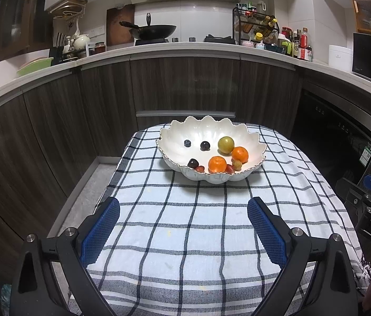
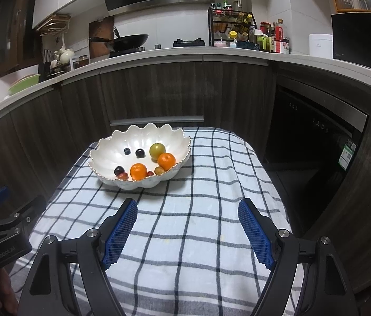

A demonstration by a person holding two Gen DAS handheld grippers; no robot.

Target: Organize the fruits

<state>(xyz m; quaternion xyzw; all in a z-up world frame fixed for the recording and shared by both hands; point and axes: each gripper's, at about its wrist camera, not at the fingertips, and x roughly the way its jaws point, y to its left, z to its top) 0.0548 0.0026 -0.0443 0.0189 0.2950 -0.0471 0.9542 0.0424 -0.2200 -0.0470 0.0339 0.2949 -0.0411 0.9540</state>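
Note:
A white scalloped bowl (image 1: pixel 238 137) stands at the far end of a checked cloth (image 1: pixel 185 223). It holds two oranges (image 1: pixel 217 164), a yellow-green fruit (image 1: pixel 226 144), several dark plums or grapes (image 1: pixel 205 145) and small red fruits (image 1: pixel 200 168). The bowl also shows in the right wrist view (image 2: pixel 111 147). My left gripper (image 1: pixel 184 210) is open and empty, low over the cloth in front of the bowl. My right gripper (image 2: pixel 188 210) is open and empty, in front of the bowl and to its right.
The cloth-covered table (image 2: pixel 211 276) drops off at both sides. Dark wood cabinets (image 1: pixel 185 87) and a kitchen counter (image 1: pixel 185 48) with a wok (image 1: pixel 153 31) and bottles (image 1: pixel 296 44) stand behind. A dark oven front (image 2: pixel 314 137) is at the right.

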